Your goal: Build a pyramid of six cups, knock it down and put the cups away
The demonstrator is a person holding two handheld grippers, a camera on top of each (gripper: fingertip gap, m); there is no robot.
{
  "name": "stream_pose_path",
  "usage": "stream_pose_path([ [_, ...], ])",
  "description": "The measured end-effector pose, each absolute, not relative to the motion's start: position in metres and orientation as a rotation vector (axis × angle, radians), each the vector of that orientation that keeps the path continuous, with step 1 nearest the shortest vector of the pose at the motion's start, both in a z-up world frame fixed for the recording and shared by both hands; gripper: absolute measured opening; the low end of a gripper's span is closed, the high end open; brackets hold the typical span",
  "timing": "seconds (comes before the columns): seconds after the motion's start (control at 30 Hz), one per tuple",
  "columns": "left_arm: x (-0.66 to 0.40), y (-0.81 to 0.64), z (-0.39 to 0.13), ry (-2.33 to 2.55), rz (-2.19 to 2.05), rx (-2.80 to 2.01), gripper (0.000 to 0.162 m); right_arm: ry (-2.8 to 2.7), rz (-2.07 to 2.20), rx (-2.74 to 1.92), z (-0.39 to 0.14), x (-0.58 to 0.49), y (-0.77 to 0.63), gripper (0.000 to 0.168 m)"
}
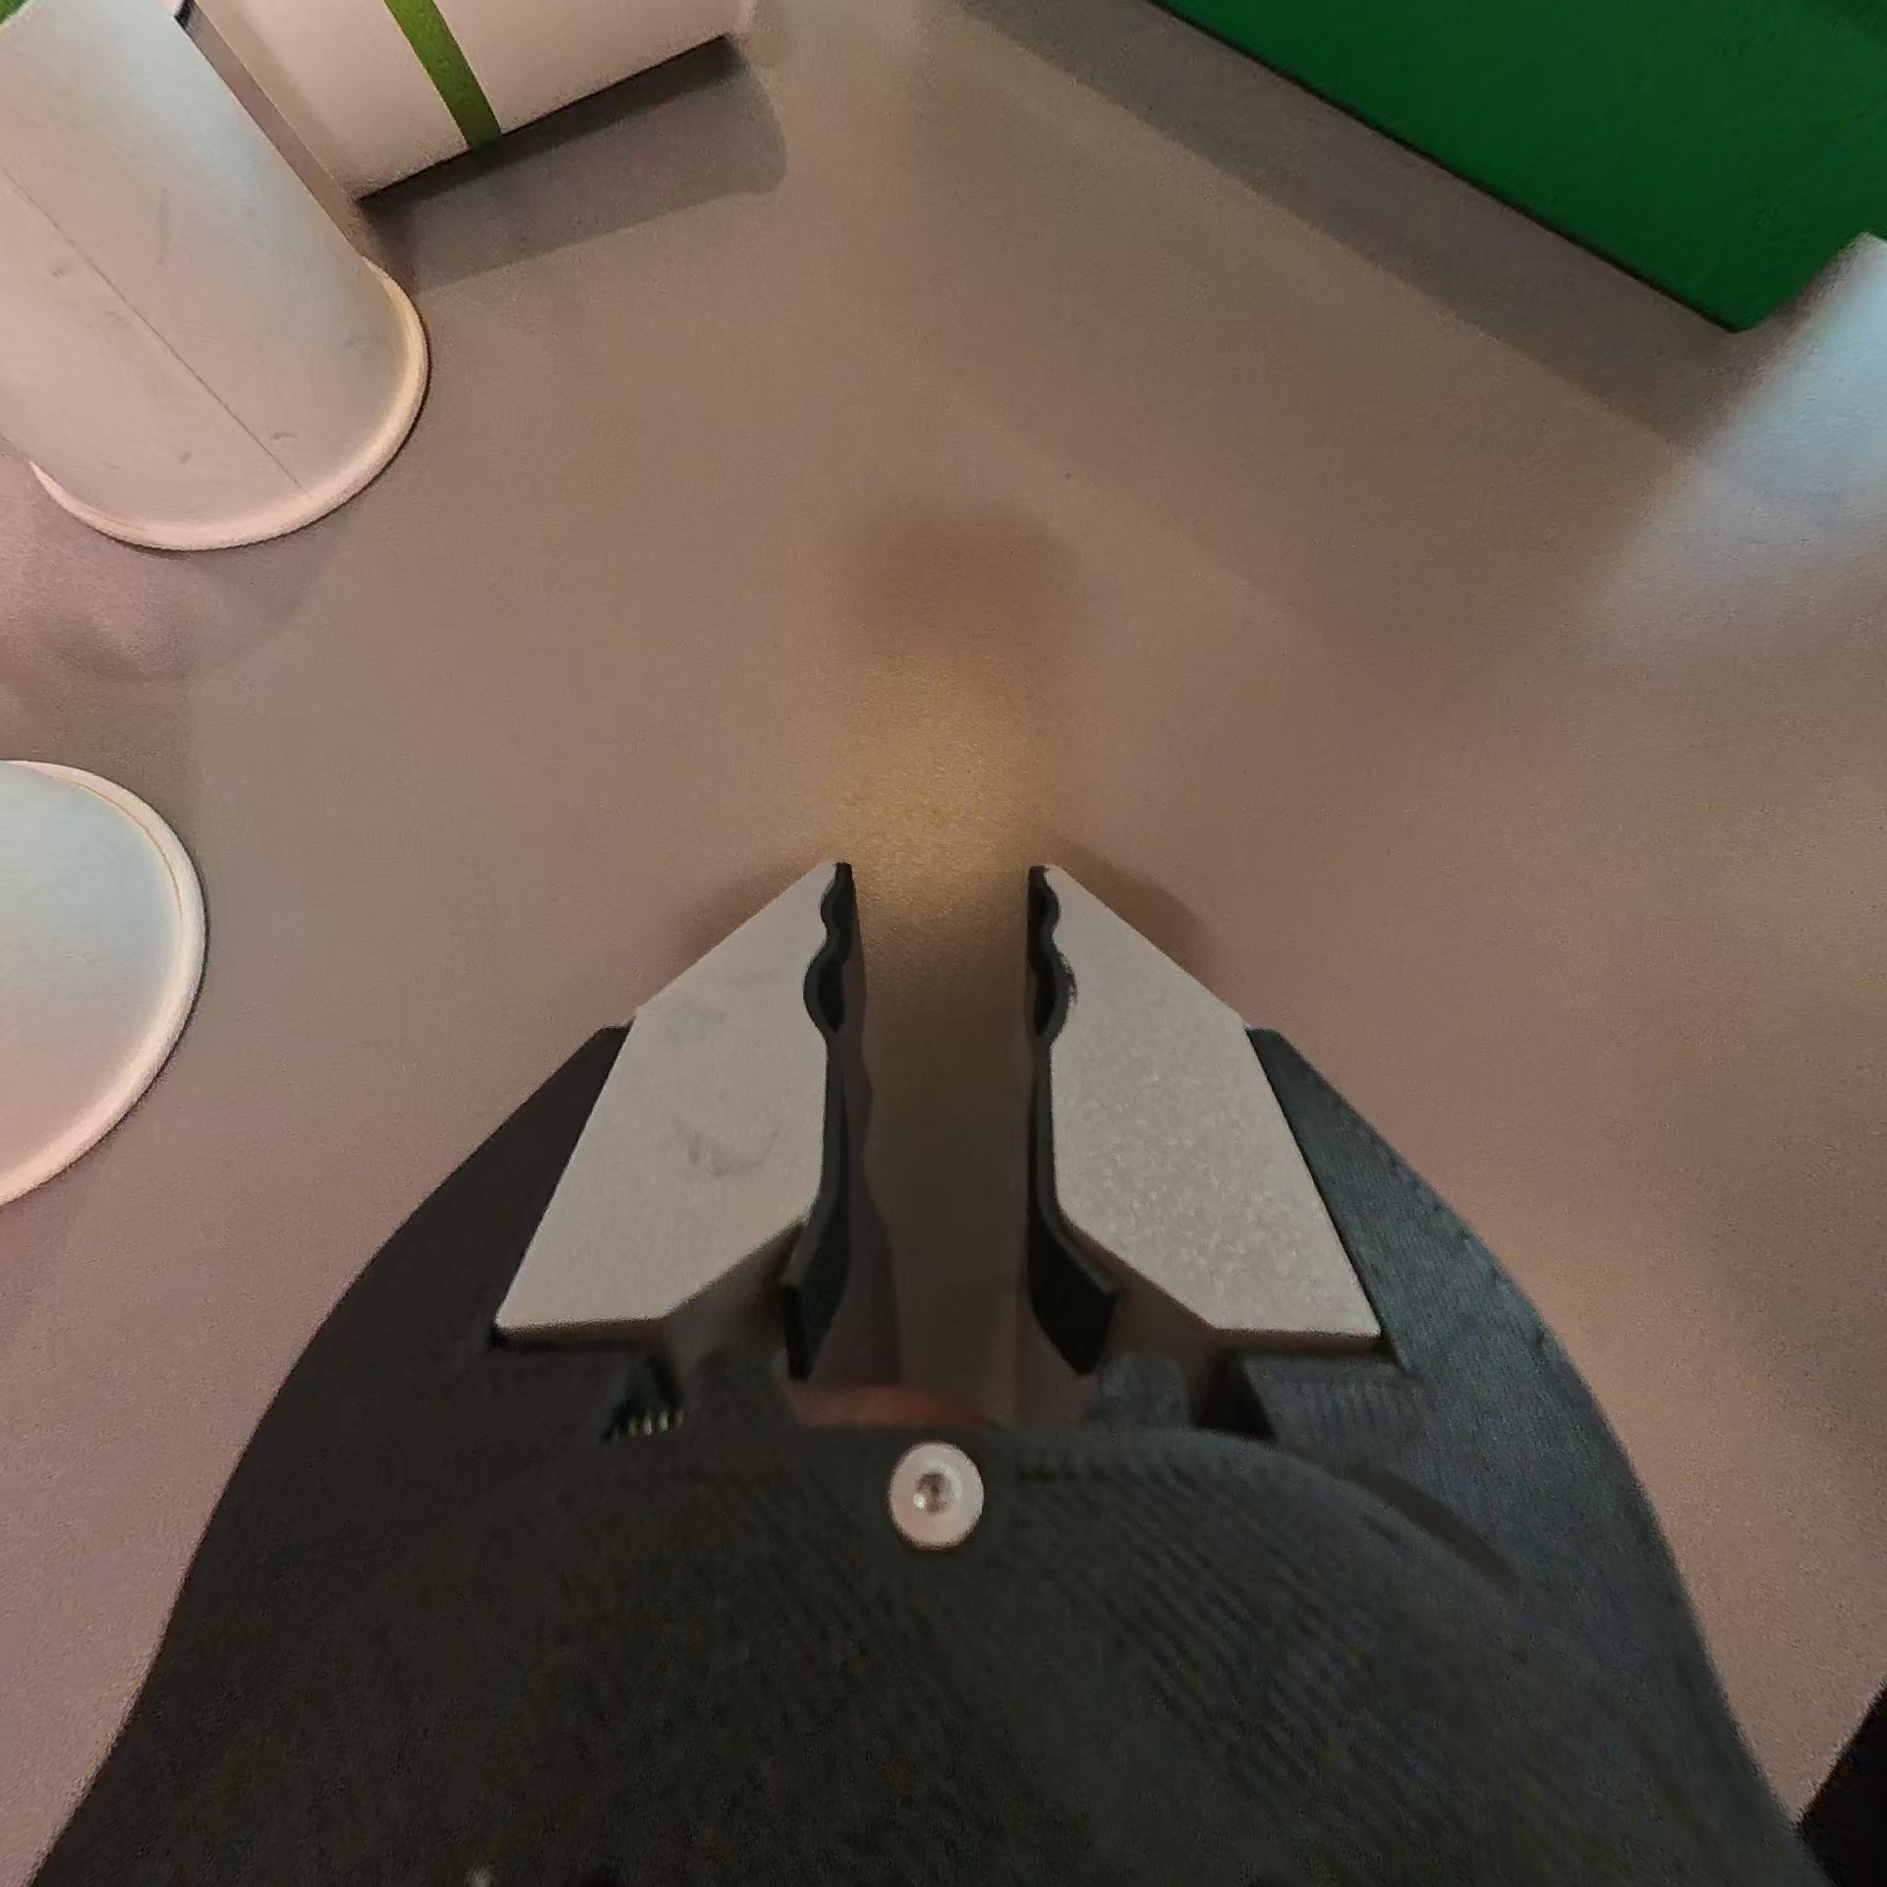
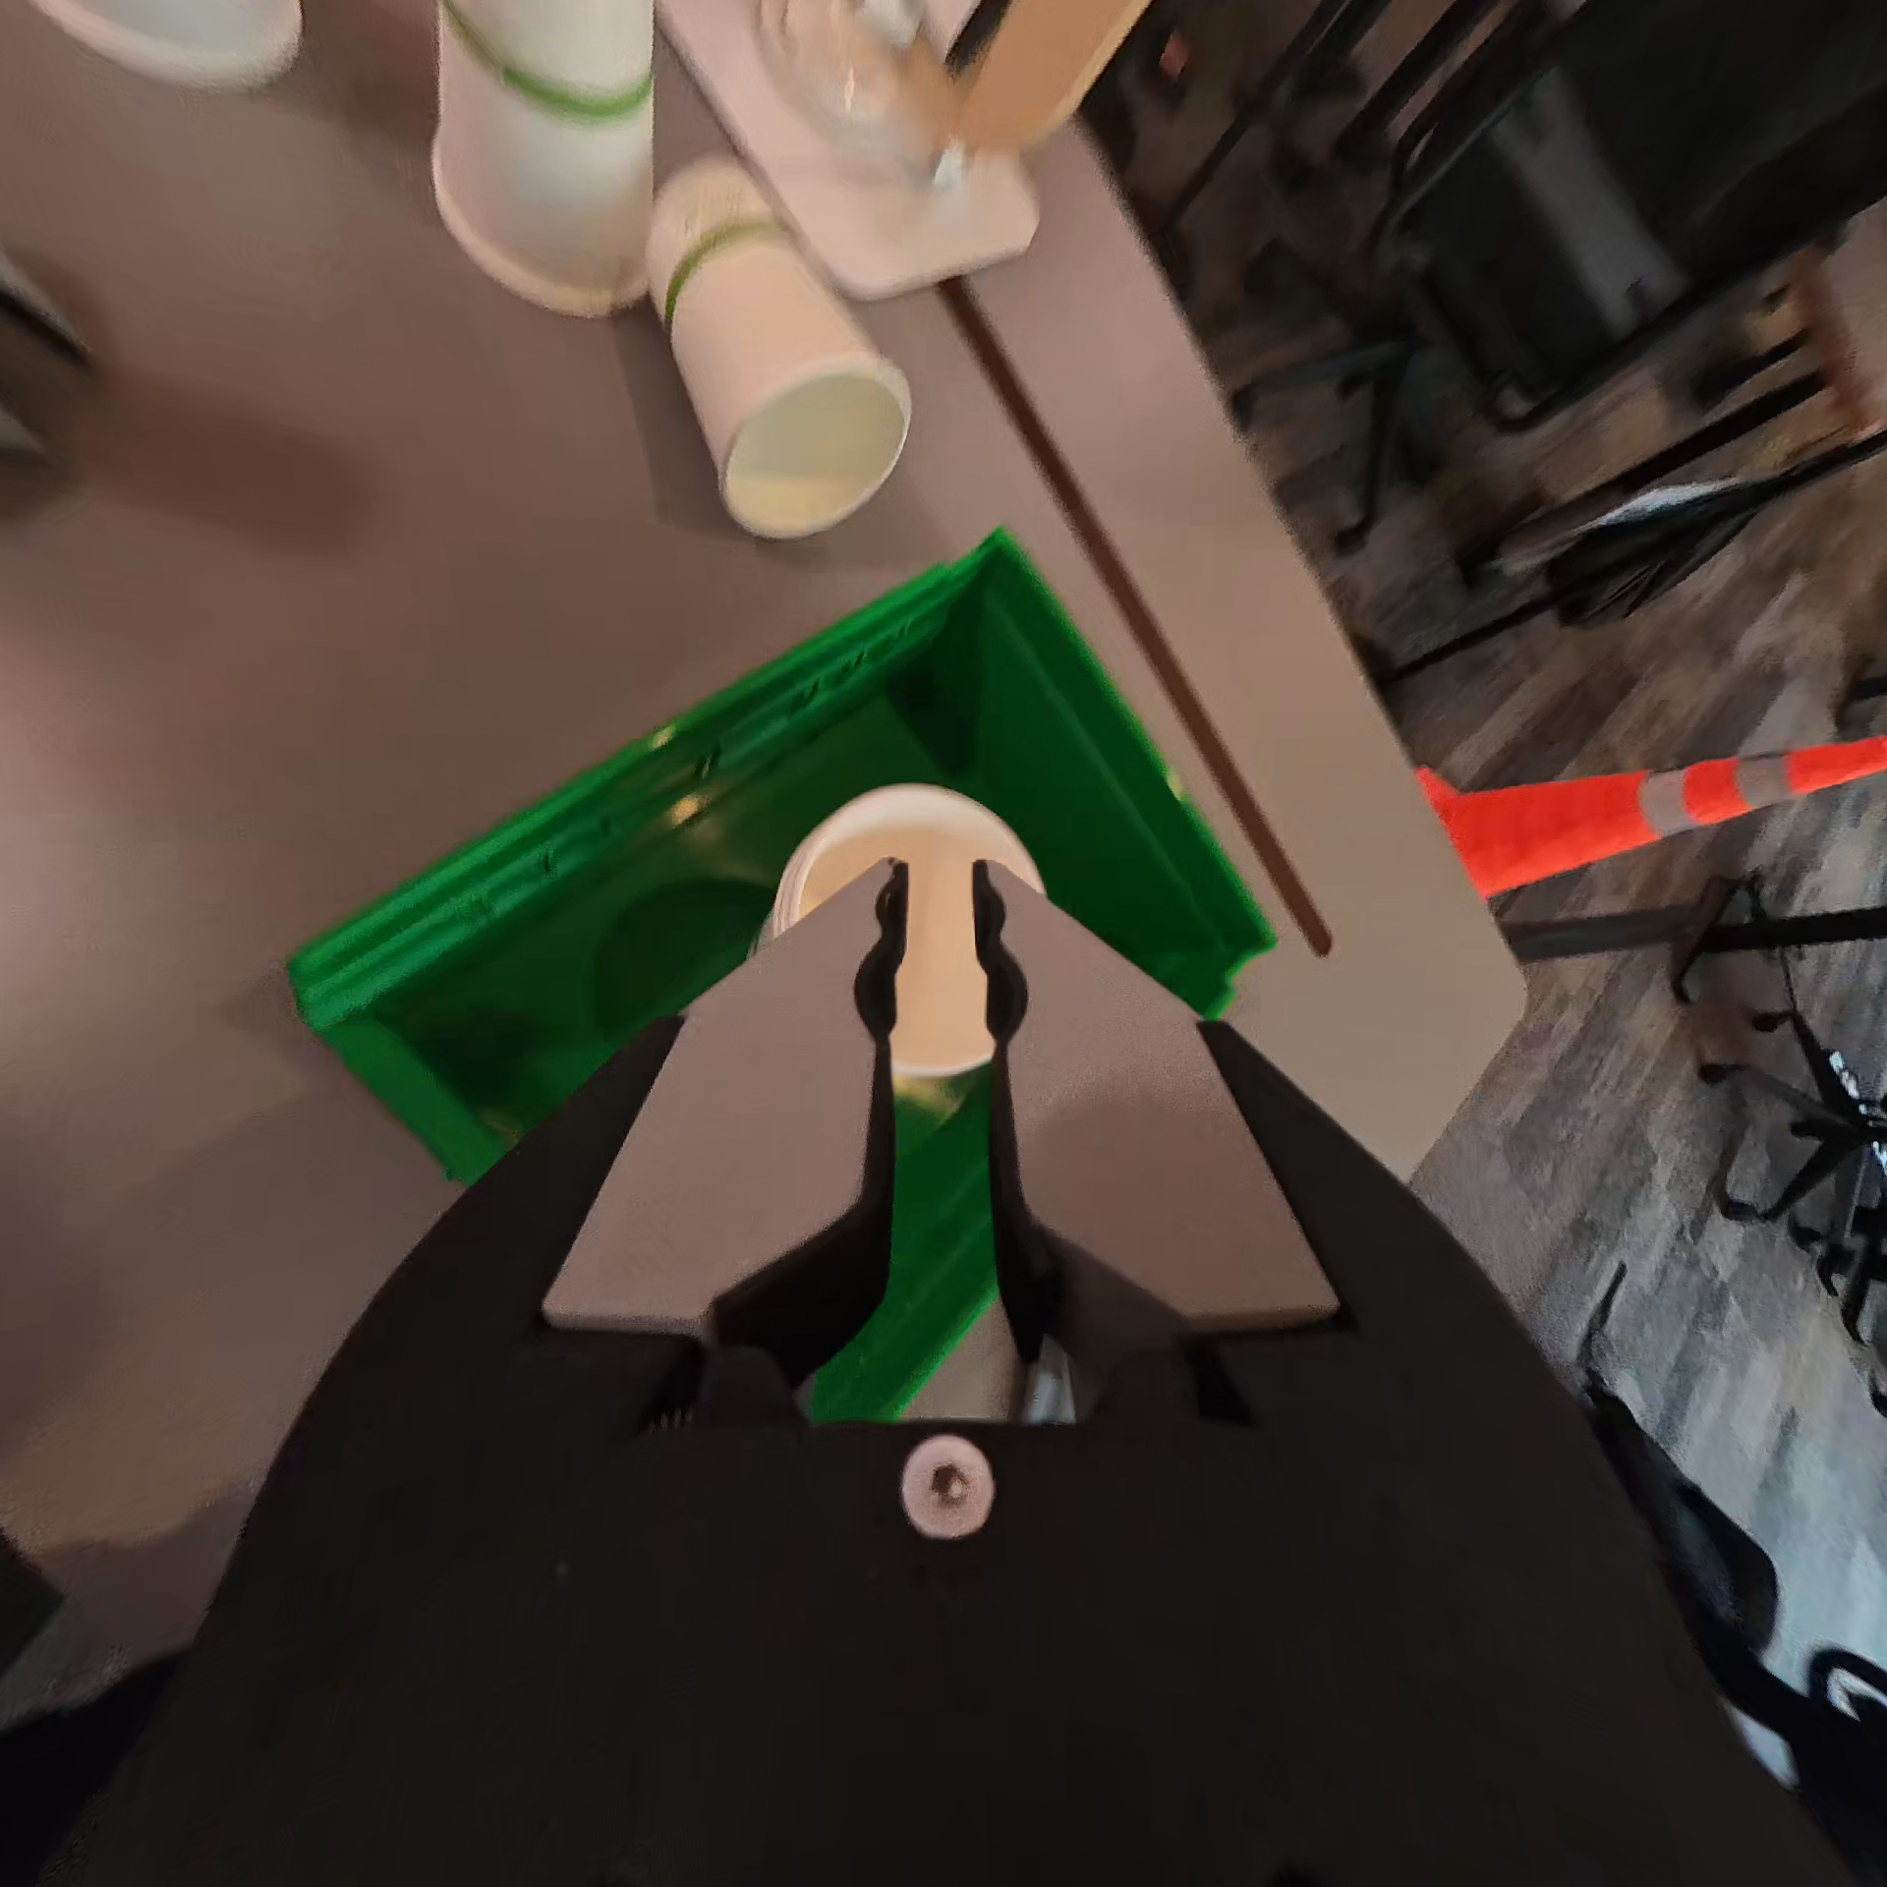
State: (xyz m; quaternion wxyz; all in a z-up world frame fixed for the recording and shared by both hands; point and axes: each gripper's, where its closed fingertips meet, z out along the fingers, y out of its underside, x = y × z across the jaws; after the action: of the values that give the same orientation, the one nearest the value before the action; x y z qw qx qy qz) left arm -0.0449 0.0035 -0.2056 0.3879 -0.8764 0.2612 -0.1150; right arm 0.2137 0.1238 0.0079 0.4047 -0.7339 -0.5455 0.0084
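In the right wrist view a green bin (image 2: 1072, 776) lies on the grey table, with a white paper cup (image 2: 919, 827) standing in it, mouth up. My right gripper (image 2: 936, 868) hovers over that cup's mouth; its jaws stand a narrow gap apart and hold nothing. Beyond the bin, one cup (image 2: 786, 388) lies on its side next to upside-down cups (image 2: 541, 153) with a green stripe. My left gripper (image 1: 939, 868) is open and empty over bare table. To its left stand an upside-down cup (image 1: 184, 337), a striped cup (image 1: 429, 71) and another cup's rim (image 1: 71, 970).
The bin's corner (image 1: 1583, 133) shows at the upper right of the left wrist view. A pale tray with a glass (image 2: 919, 204) sits at the table's far side. The table edge (image 2: 1430, 1021) runs along the right, with an orange cone (image 2: 1593, 807) and chair legs beyond. One gripper's finger ends stand about 35 cm off the other's. The cup's rim (image 1: 71, 970) lies some 12 cm from my left tips, 45 cm from my right tips. From my left tips it is roughly 15 cm to the upside-down cup (image 1: 184, 337); from my right, 35 cm.
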Motion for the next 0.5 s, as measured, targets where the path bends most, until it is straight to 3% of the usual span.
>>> stream_pose_path([
  [0.2,-0.044,0.002,-0.205,0.661,-0.279,-2.228,0.03,-1.166,0.332,-1.614,0.076,0.184,0.104,0.003],
  [0.5,-0.048,0.006,-0.205,0.589,-0.203,-2.235,0.033,-1.242,0.418,-1.573,0.076,0.153,0.078,0.008],
])
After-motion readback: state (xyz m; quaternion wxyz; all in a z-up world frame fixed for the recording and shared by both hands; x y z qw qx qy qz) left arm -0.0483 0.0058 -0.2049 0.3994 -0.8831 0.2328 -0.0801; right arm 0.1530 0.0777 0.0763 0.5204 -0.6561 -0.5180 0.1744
